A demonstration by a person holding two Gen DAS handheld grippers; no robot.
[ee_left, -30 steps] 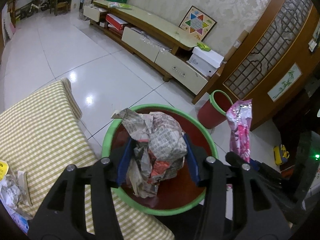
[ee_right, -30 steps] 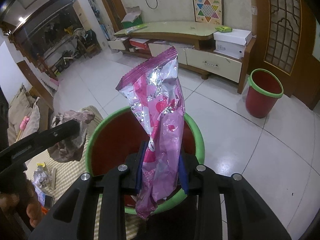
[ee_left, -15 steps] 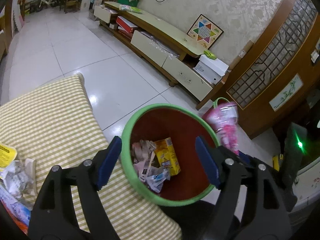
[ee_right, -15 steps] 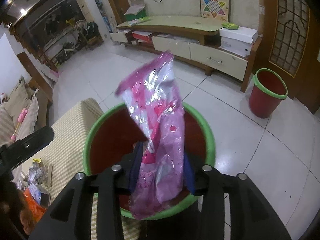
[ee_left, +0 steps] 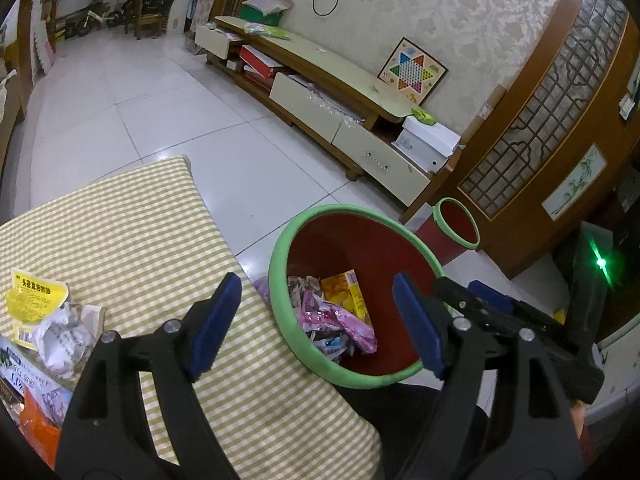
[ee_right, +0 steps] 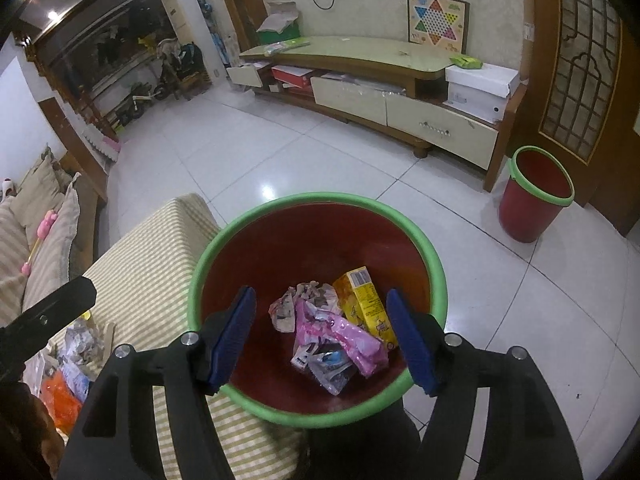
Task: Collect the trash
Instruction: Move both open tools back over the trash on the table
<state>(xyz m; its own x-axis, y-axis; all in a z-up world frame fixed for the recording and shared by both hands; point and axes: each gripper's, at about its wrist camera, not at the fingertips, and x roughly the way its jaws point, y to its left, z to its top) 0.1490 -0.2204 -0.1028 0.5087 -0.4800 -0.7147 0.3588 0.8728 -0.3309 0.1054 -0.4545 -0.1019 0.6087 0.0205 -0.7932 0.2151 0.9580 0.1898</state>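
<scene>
Below both grippers, a red bin with a green rim holds a pink wrapper, crumpled newspaper and a yellow box. Right gripper and left gripper are opening, nothing between their jaws. More trash lies far left on a checked cushion.

A cushion with yellow and white checks holds a pile of trash at its near left corner. On the white tile floor stand two red bins with green rims.
</scene>
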